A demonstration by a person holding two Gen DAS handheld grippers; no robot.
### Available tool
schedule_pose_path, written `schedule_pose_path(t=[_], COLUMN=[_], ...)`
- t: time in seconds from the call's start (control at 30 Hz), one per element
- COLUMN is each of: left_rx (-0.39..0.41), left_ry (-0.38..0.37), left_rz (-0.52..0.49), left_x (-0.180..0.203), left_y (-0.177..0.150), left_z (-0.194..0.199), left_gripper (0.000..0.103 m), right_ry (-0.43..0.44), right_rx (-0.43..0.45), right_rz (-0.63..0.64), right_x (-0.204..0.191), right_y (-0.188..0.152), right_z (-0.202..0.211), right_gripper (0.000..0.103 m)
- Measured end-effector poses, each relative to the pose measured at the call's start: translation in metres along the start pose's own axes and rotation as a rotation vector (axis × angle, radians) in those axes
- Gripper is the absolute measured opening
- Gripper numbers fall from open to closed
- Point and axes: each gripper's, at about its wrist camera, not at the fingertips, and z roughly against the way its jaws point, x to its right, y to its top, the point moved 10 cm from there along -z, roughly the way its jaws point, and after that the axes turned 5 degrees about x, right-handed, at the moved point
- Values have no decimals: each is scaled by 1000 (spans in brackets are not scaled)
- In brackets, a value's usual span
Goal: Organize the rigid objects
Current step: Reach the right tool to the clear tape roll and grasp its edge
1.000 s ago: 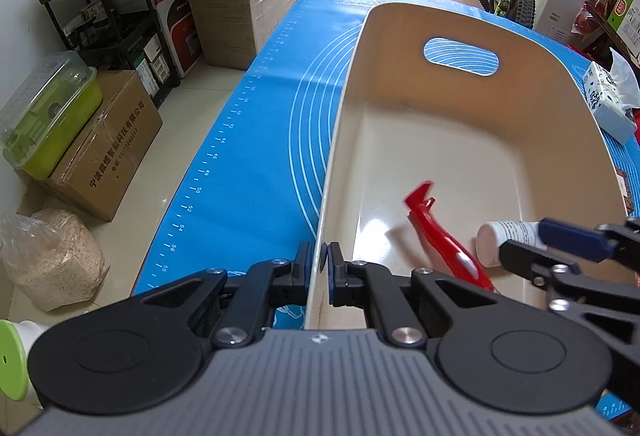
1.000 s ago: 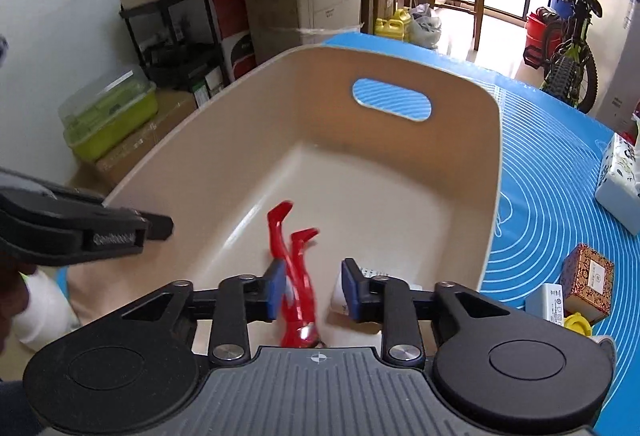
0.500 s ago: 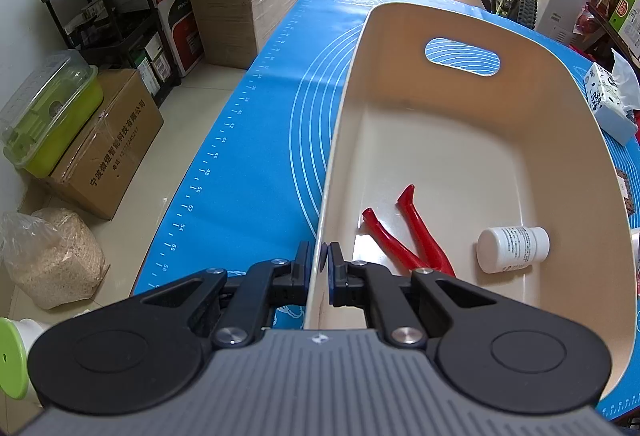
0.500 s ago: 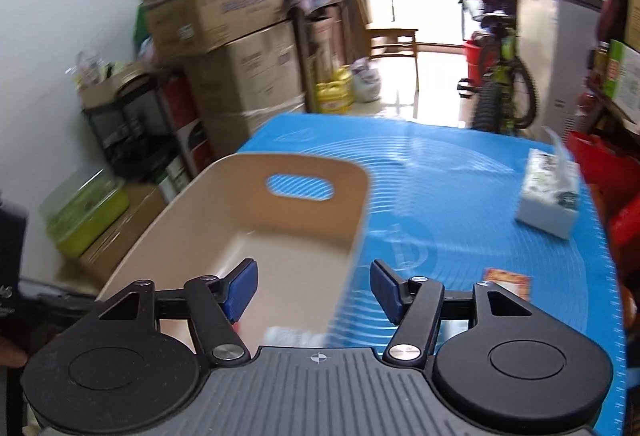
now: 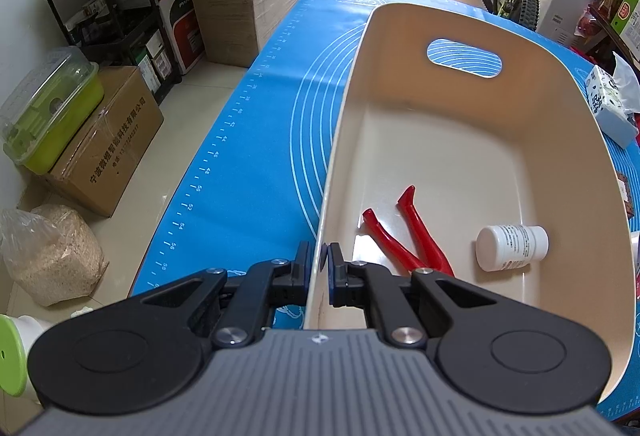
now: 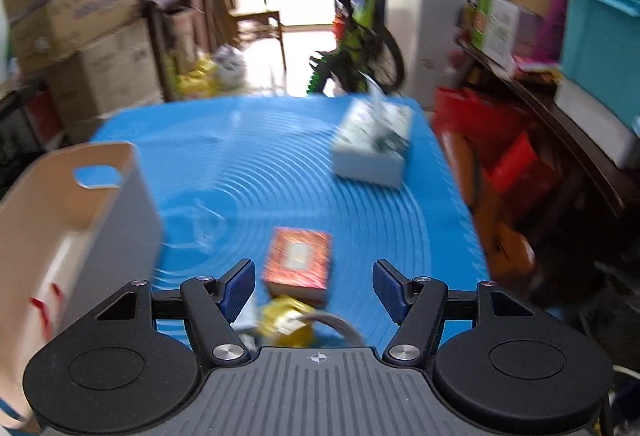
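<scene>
Two items, red pliers (image 5: 408,232) and a white bottle (image 5: 512,248), are lying in the bin (image 5: 460,16) you are pinching with the left gripper (image 5: 319,268), while your empty, wide-open right gripper (image 6: 314,286) is hovering over the small box (image 6: 298,260) remaining on the mat (image 6: 248,172).

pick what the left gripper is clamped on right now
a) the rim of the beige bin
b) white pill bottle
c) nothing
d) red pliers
a: the left gripper is shut on the side wall of the beige bin, while the red pliers and white bottle lie loose inside.

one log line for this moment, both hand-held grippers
left hand-held gripper: shut on bin rim | right hand-held gripper: open, empty, over red box | in bin: pliers, bottle
</scene>
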Motion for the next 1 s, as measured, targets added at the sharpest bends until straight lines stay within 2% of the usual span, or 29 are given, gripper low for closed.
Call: schedule_pose_path(t=[0.23, 0.37, 0.53, 0.57, 0.67, 0.77, 0.83, 1.0], left_rx=[1, 1, 1, 1, 1, 1, 1, 1], left_ry=[11, 12, 13, 13, 12, 12, 13, 12], left_rz=[-4, -4, -5, -5, -4, -4, -5, -4], left_x=[2, 2, 2, 2, 2, 2, 2, 2], left_y=[0, -1, 0, -1, 0, 0, 0, 0], left_z=[-1, -1, -1, -1, -1, -1, -1, -1], left_gripper=[10, 11, 11, 11, 11, 11, 11, 11], right_ry=[-53, -40, -30, -28, -14, -16, -7, -1], right_rx=[-148, -218, -278, -284, -272, -267, -267, -259], right_rz=[-16, -7, -2, -3, 10, 34, 31, 36], right_x=[30, 32, 33, 33, 28, 25, 24, 20], right_y=[-39, -57, -73, -74, -73, -73, -72, -68], right_z=[-28, -39, -54, -56, -56, -56, -56, -52], right_gripper=[70, 69, 58, 57, 47, 40, 23, 21])
